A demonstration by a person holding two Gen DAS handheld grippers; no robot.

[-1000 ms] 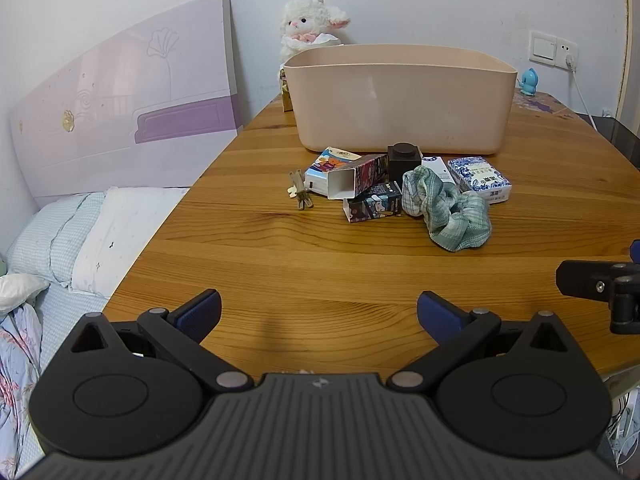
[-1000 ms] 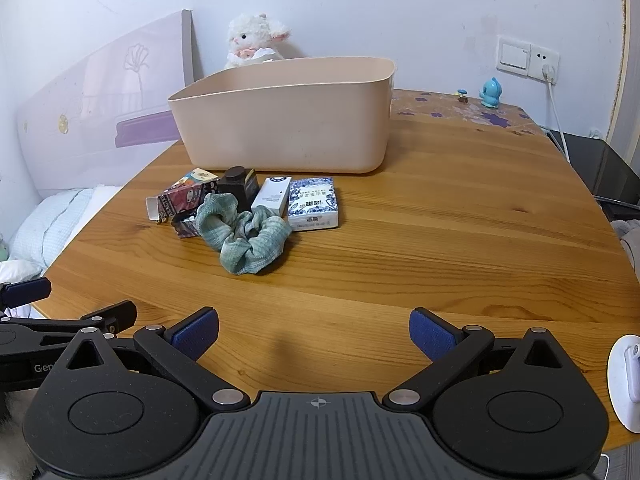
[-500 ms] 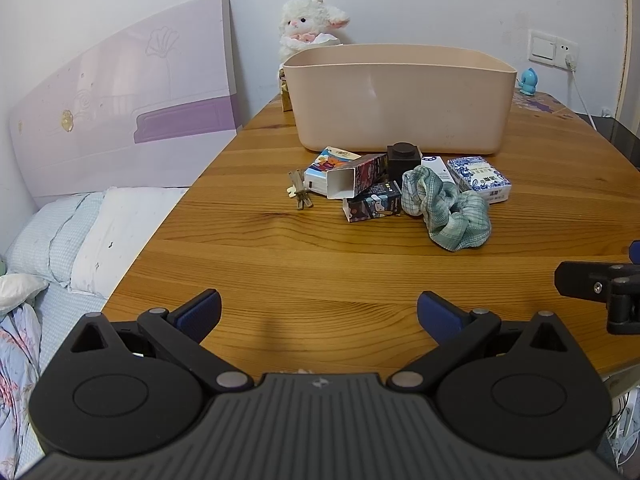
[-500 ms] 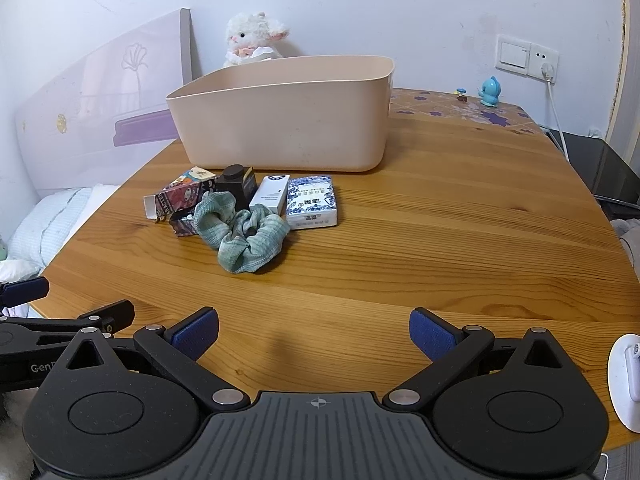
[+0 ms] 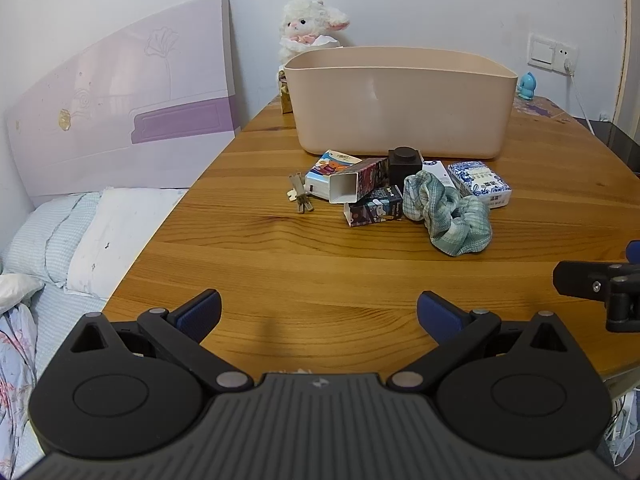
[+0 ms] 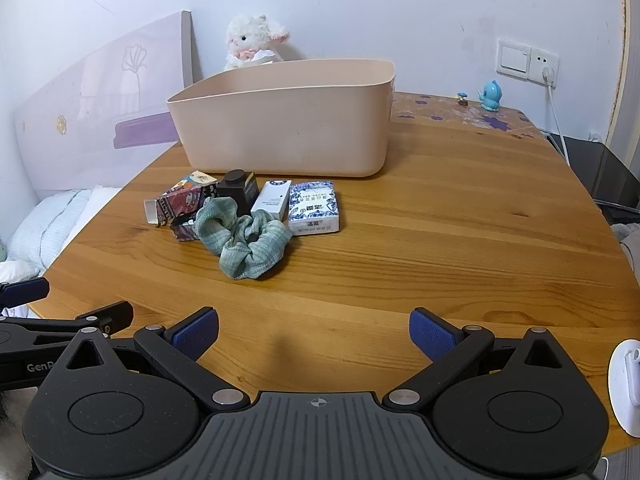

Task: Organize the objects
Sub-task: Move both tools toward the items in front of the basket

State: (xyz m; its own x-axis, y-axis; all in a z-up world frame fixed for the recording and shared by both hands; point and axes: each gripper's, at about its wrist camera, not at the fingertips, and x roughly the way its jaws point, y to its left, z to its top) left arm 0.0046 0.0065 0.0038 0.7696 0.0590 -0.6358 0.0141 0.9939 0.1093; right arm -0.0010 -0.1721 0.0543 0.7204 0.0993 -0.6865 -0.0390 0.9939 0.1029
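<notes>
- Both the left tongs (image 5: pixel 318 310) and the right tongs (image 6: pixel 314 330) gape wide, empty, at the near tabletop (image 6: pixel 440 248) edge.
- The clutter lies near the bin (image 6: pixel 280 120) — the scrunchie (image 6: pixel 246 238) nearest.
- Pinch one fold of it, lift clear of the boxes.

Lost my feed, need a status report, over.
Both grippers, left and right, open, empty, short of pile. Scrunchie and boxes on table before bin. Path unobstructed.

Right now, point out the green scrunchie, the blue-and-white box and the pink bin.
green scrunchie (image 6: pixel 250 246), right wrist view, on its bunched fabric in front.
blue-and-white box (image 6: pixel 314 206), right wrist view, on its patterned top face.
pink bin (image 5: pixel 400 108), left wrist view, on its front wall.
</notes>
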